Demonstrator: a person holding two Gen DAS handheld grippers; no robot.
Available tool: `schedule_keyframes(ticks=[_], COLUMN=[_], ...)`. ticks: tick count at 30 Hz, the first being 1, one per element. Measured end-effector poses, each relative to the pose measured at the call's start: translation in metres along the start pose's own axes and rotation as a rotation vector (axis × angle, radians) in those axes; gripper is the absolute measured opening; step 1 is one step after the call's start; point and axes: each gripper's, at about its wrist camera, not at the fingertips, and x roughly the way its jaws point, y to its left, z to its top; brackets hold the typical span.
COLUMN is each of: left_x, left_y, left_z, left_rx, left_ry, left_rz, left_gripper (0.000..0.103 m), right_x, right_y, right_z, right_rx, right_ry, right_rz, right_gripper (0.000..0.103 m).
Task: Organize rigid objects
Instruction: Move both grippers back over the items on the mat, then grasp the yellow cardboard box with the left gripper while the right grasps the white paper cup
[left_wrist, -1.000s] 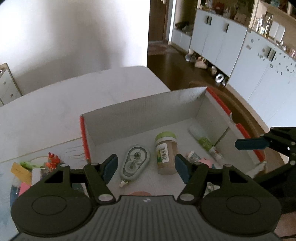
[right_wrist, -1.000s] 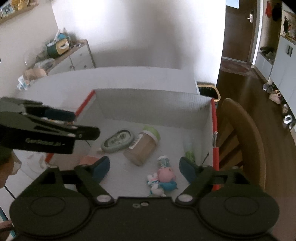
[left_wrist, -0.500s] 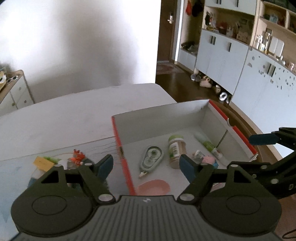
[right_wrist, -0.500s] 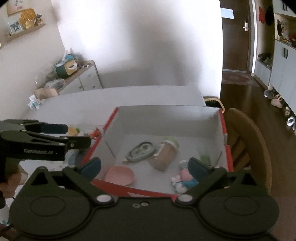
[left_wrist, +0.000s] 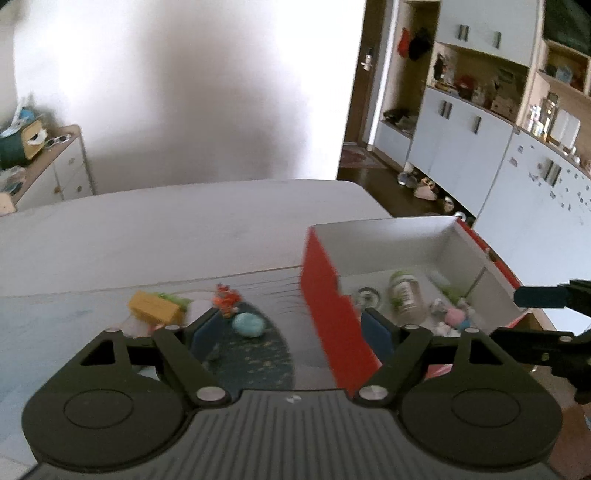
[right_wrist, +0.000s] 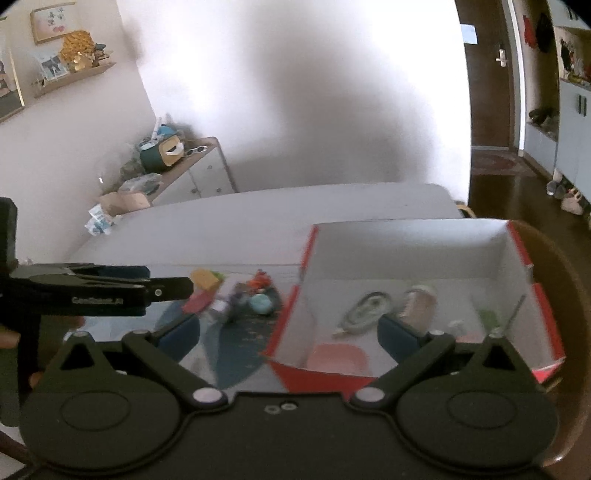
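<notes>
Both hand-held grippers (left_wrist: 291, 328) (right_wrist: 290, 332) empty, left's jaws opening, beside box (left_wrist: 321, 291).

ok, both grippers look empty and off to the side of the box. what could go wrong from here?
1. The loose pile is tight: the teal ball sits right by the orange toy and yellow block, so the left gripper, its jaws opening with nothing between them, may knock a neighbour.
2. The red box wall stands close beside that gripper; a sideways swing could clip it.
3. Both views are motion-blurred, so aim may be off.
</notes>
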Motion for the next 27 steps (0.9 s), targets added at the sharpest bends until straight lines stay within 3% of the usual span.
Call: schedule_keyframes(ticks=[12,27], left_x=[0.006,0.076], left_y=[0.092,0.155], left_z=[-0.005,-0.002], left_rx=[-0.051,0.063], left_ry=[0.008,0.032], left_rz=[0.021,0.032], left_gripper=[0.082,0.082], right_x=[0.051,0.132], right_y=[0.069,0.115], right_z=[-0.002,0.009], right_rx=[0.005,-0.004], right_ry=[0.055,0.118], right_rz=[-0.010,-0.080], right_gripper=[0.103,0.100])
